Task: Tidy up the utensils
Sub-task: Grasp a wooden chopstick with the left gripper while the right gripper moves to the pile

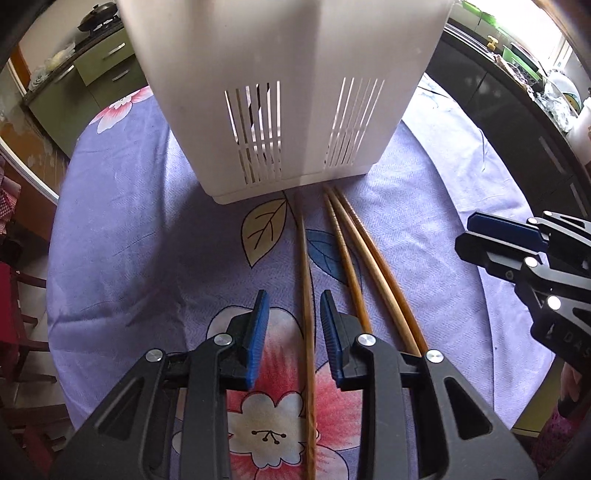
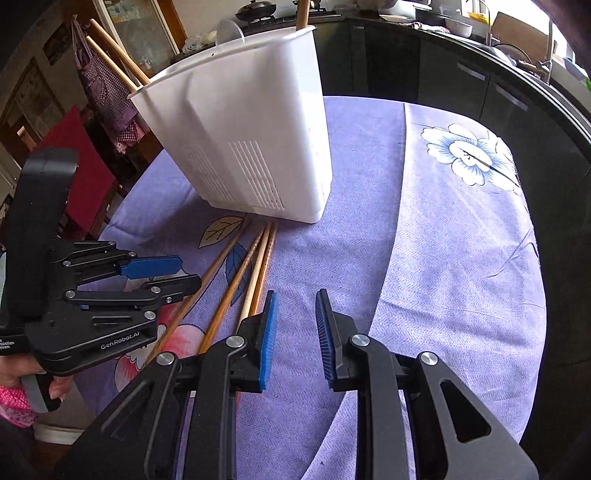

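A white slotted utensil holder (image 1: 288, 74) (image 2: 251, 122) stands on the purple flowered tablecloth (image 1: 129, 221) (image 2: 443, 258). Wooden sticks (image 2: 110, 48) poke out of its top. In front of it several wooden chopsticks lie side by side on the cloth. My left gripper (image 1: 293, 299) (image 2: 186, 273) is low over them and open. The leftmost chopstick (image 1: 306, 280) (image 2: 207, 280) runs between its fingers, and the pads stand clear of it. The other chopsticks (image 1: 369, 266) (image 2: 255, 273) lie just right of it. My right gripper (image 2: 296, 297) (image 1: 464, 232) hangs open over bare cloth, right of the chopsticks, with nothing between its fingers.
Dark kitchen cabinets (image 2: 461, 74) with a cluttered counter curve behind the table. A wok (image 2: 256, 9) sits on the stove at the back. Red chairs (image 2: 85, 173) stand past the table's left edge. A hand (image 2: 22, 373) holds the left gripper's handle.
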Tool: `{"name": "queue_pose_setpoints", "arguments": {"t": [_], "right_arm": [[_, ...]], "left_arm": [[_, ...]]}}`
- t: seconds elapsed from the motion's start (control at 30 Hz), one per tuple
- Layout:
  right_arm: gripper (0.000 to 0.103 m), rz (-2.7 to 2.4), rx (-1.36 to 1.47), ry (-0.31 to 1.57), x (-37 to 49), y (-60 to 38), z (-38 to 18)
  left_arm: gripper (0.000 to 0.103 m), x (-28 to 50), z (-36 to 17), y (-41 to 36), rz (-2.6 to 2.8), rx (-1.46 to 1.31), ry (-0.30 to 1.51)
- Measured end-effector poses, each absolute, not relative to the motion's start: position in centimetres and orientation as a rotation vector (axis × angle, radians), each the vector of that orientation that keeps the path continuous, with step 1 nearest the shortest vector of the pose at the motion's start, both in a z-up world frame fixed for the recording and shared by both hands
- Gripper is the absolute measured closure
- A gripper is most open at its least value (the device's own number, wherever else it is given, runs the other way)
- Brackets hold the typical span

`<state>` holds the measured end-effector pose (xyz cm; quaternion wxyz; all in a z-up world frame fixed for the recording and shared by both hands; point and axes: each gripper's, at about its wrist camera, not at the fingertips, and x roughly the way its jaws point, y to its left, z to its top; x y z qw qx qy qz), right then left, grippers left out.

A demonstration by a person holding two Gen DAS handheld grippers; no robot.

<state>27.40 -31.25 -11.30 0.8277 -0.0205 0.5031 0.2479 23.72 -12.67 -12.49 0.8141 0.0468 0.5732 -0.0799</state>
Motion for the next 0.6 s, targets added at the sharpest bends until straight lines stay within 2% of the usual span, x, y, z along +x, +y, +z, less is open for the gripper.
{"name": "queue_pose_setpoints", "arguments": {"t": [0.27,0.3,0.33,0.37,0.6], "right_arm": [[0.081,0.508,-0.035,1.075,27.7,-31.7,-10.7],[0.081,0.506,-0.036,1.077,27.7,-31.8,-10.7],[0.081,0.503,-0.037,1.080,27.7,-31.8,-10.7],[0.081,0.502,-0.038,1.082,27.8,-31.8,-10.8],[0.081,0.532,-0.044,1.113,28.1,-30.2,-11.9]], "left_arm": [[0.081,24.4,-13.8,-13.4,-0.161,0.130,1.242],[0.083,24.4,-13.9,-13.3,-0.160,0.131,1.244],[0.092,24.5,-13.8,-13.3,-0.160,0.133,1.246],[0.096,24.5,-13.9,-13.2,-0.158,0.134,1.250],[0.097,24.2,-13.1,-11.4,-0.152,0.122,1.241]]}}
